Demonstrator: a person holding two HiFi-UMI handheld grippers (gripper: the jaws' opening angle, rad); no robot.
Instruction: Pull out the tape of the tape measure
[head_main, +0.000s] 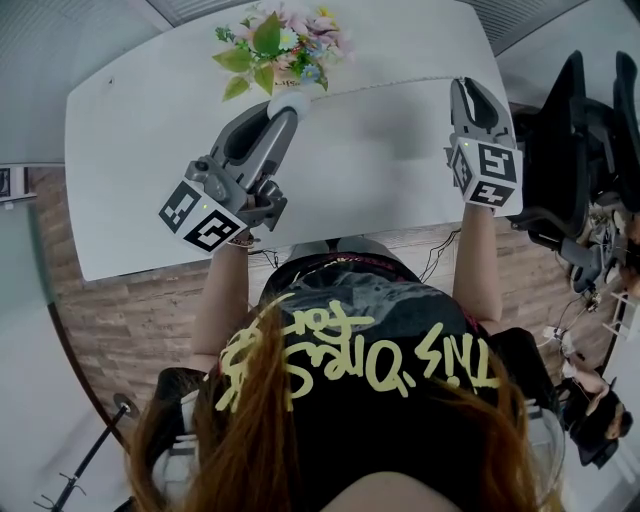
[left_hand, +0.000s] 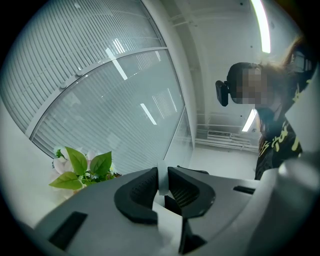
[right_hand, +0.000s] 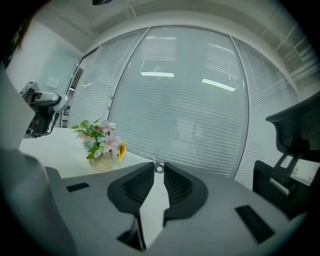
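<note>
A person is holding two tongs above a white table (head_main: 140, 170). The left tongs (head_main: 290, 108) are clamping a small white tape measure case (head_main: 293, 99); in the left gripper view the dark pads (left_hand: 137, 192) are pressing on both sides of the white case (left_hand: 161, 184). The right tongs (head_main: 468, 86) are sitting well apart from the left ones. Their jaws are nearly closed, pinching the small metal end hook (right_hand: 159, 168) of the tape.

The thin tape (head_main: 380, 86) is stretching in a straight line from the case to the tips of the right tongs, hanging just above the tabletop. A vase of pink flowers with green leaves (head_main: 280, 45) is standing just beyond the left tongs, behind the tape line and close to the case. A dark office chair (head_main: 580, 150) is standing off the table, on the outer side of the right tongs. Pale window blinds (right_hand: 190, 100) are filling the background ahead of the right tongs.
</note>
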